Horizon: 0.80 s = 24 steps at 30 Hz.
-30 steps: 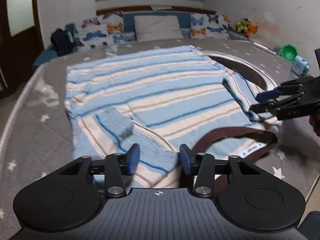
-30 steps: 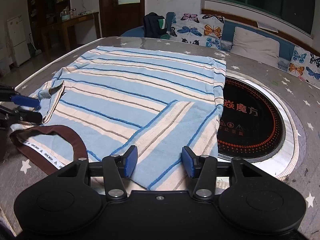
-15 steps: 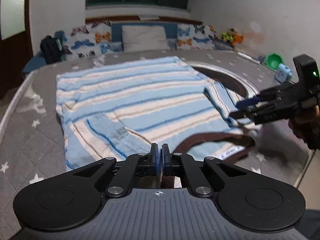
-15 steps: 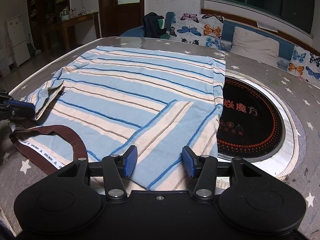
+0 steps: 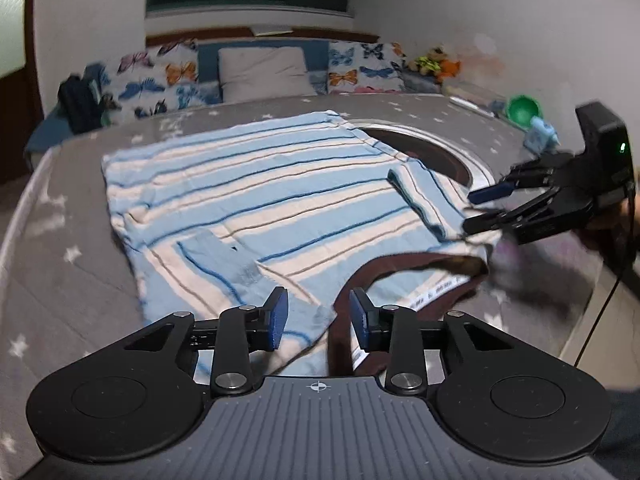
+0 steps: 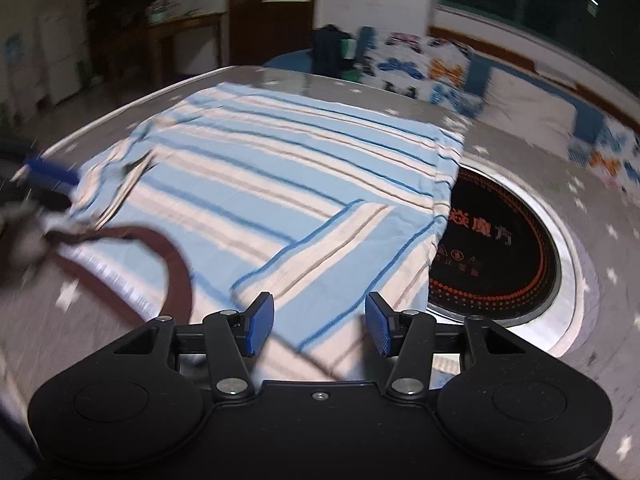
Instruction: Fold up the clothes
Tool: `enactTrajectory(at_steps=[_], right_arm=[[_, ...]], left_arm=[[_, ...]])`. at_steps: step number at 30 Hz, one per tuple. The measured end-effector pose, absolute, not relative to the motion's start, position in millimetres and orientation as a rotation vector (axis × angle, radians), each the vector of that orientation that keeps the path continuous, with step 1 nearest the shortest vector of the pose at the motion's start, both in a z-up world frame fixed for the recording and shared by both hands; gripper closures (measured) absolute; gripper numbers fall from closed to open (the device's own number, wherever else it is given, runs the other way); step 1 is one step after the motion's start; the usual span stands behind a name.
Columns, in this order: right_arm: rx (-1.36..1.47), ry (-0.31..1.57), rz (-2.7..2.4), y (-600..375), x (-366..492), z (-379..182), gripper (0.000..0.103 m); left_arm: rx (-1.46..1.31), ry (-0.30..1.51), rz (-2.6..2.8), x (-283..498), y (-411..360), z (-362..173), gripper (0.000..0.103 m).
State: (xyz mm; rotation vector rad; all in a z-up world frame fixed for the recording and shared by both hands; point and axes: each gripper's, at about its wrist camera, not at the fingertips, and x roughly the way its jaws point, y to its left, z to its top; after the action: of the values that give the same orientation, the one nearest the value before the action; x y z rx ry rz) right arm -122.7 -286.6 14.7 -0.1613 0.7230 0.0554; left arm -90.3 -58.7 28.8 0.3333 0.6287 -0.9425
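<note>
A striped knit shirt, pale blue and cream with thin dark-blue and brown lines and a brown ribbed collar, lies flat on a round desk covered in grey cloth printed with white stars. Its weave looks soft and slightly nubbly; both sleeves are folded in over the body, making straight diagonal edges. Left of the shirt the desk cloth is bare out to the curved rim, leaving free room there. The left hand-held gripper hovers at the shirt's near edge, its blue ridged pads parting, with the collar and a cloth corner lying below the gap and not pinched. Right of the shirt sits a glossy black round cooktop in a steel ring, its near-left side overlapped by the shirt's edge. The right hand-held gripper is released, pads well apart above the folded sleeve without pressing it. The left view shows what the right cannot: the right gripper from the side at the shirt's right shoulder, and a green cup at the far-right rim. The right view alone shows the cooktop's orange dots and lettering, and the left gripper's blue pad, blurred, at the shirt's left edge. Butterfly cushions line a bench beyond the shirt.
</note>
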Motion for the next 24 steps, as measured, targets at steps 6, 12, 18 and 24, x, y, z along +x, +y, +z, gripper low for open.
enactTrajectory(at_steps=[6, 12, 18, 24], right_arm=[[-0.330, 0.747, 0.221, -263.1, -145.9, 18.3, 0.049], [-0.400, 0.774, 0.288, -243.2, -140.8, 7.9, 0.050], [-0.393, 0.763, 0.292, -228.4, -135.3, 9.0, 0.079], [-0.344, 0.740, 0.272, -240.1, -131.4, 20.1, 0.091]], left_arm=[[0.514, 0.590, -0.972, -111.5, -51.2, 20.2, 0.062], [0.641, 0.550, -0.955, -116.4, -49.5, 7.9, 0.059], [0.727, 0.491, -0.970, -114.3, -52.2, 2.1, 0.057], [0.753, 0.473, -1.051, -114.2, -58.3, -6.0, 0.081]])
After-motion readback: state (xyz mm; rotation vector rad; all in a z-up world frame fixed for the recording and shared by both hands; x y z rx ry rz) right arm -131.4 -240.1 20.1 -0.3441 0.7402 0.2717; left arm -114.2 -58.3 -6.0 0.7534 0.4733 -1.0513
